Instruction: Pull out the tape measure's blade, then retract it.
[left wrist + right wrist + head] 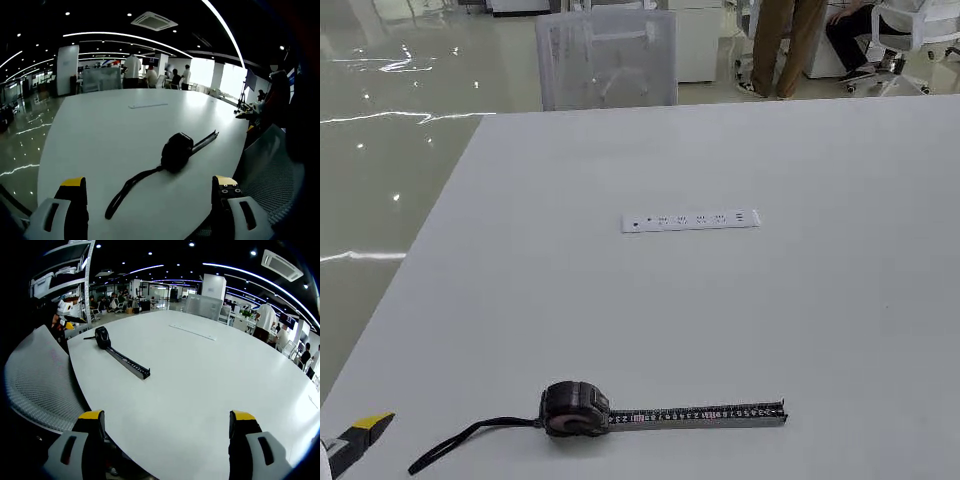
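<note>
Black round tape measure [575,408] lies near the white table's [740,320] near edge, its marked steel blade [700,414] extended. Left gripper [150,182] and right gripper [167,415]: jaws spread, holding nothing.

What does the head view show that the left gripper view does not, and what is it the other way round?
The head view adds fine detail: the printed scale on the pulled-out blade and the dark socket marks on the white power strip.

The left gripper view adds the left claw with both jaws wide apart, the ceiling lights, and a mesh chair back at the right.

Both share the black tape measure lying on the white table with its blade out, its strap trailing, and the power strip beyond it.
</note>
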The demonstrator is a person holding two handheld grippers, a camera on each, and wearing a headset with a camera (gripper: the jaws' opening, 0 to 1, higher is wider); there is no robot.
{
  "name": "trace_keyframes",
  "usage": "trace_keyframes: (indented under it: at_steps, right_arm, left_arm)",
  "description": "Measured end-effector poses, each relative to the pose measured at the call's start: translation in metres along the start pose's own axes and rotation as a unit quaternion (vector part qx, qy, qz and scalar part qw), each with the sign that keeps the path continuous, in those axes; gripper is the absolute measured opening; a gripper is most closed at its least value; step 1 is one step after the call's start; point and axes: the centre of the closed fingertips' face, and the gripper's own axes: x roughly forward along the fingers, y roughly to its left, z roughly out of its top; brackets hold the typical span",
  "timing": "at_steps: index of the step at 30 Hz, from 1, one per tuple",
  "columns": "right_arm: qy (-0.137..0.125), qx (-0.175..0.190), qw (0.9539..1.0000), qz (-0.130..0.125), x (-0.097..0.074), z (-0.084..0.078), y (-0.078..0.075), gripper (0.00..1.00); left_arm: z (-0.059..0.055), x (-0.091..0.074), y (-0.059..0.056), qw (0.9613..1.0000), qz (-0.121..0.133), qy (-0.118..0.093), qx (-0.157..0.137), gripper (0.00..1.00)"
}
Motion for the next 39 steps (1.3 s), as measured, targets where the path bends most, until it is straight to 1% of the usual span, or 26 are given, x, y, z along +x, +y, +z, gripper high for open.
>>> trace_keyframes:
  at_steps: [2, 5, 6, 8, 11, 14, 17, 22, 28, 30, 33, 36, 39]
  right_arm:
    - [0.002, 0.001, 1.0000, 0.003, 0.000, -0.001, 0.000, 1.00]
    - [0.005, -0.006, 0.9999, 0.008, 0.002, -0.001, 0.003, 1.00]
    - [0.004, -0.008, 0.9999, 0.010, 0.002, 0.000, 0.004, 1.00]
    - [0.004, -0.017, 0.9998, 0.012, 0.002, 0.001, 0.006, 1.00]
    - [0.004, -0.019, 0.9997, 0.013, 0.003, 0.001, 0.007, 1.00]
    - [0.005, -0.022, 0.9997, 0.012, 0.002, 0.000, 0.007, 1.00]
    - [0.005, -0.024, 0.9996, 0.011, -0.004, 0.000, 0.008, 1.00]
    - [0.007, -0.024, 0.9997, 0.008, -0.007, -0.002, 0.008, 1.00]
    - [0.009, -0.021, 0.9997, 0.005, -0.008, -0.003, 0.009, 1.00]
    - [0.007, -0.020, 0.9998, 0.003, -0.009, -0.002, 0.008, 1.00]
    - [0.008, -0.020, 0.9998, 0.002, -0.008, 0.000, 0.005, 1.00]
    - [0.009, -0.026, 0.9996, 0.003, -0.008, 0.003, 0.003, 1.00]
    - [0.011, -0.041, 0.9991, 0.010, -0.005, 0.007, 0.002, 1.00]
  left_arm:
    - [-0.002, 0.000, -0.002, 1.0000, -0.004, -0.002, 0.003, 1.00]
    - [-0.010, 0.000, -0.003, 0.9999, -0.003, 0.009, 0.007, 1.00]
    - [-0.010, -0.001, -0.003, 0.9999, -0.003, 0.008, 0.009, 1.00]
    - [-0.009, -0.001, -0.003, 0.9999, -0.003, 0.006, 0.010, 1.00]
    - [-0.007, 0.002, -0.003, 0.9999, -0.003, 0.008, 0.014, 1.00]
    - [-0.003, 0.004, -0.004, 0.9998, -0.005, 0.006, 0.018, 1.00]
    - [0.001, 0.006, -0.007, 0.9998, -0.009, 0.002, 0.020, 1.00]
    - [0.004, 0.008, -0.010, 0.9997, -0.011, 0.002, 0.021, 1.00]
    - [0.007, 0.009, -0.014, 0.9995, -0.013, 0.009, 0.027, 1.00]
    - [0.007, 0.009, -0.013, 0.9995, -0.010, 0.012, 0.027, 1.00]
    - [0.008, 0.011, -0.012, 0.9996, -0.006, 0.018, 0.020, 1.00]
    - [0.013, 0.014, -0.015, 0.9997, -0.005, 0.015, 0.019, 1.00]
    - [0.021, 0.020, -0.020, 0.9997, -0.002, 0.010, 0.022, 1.00]
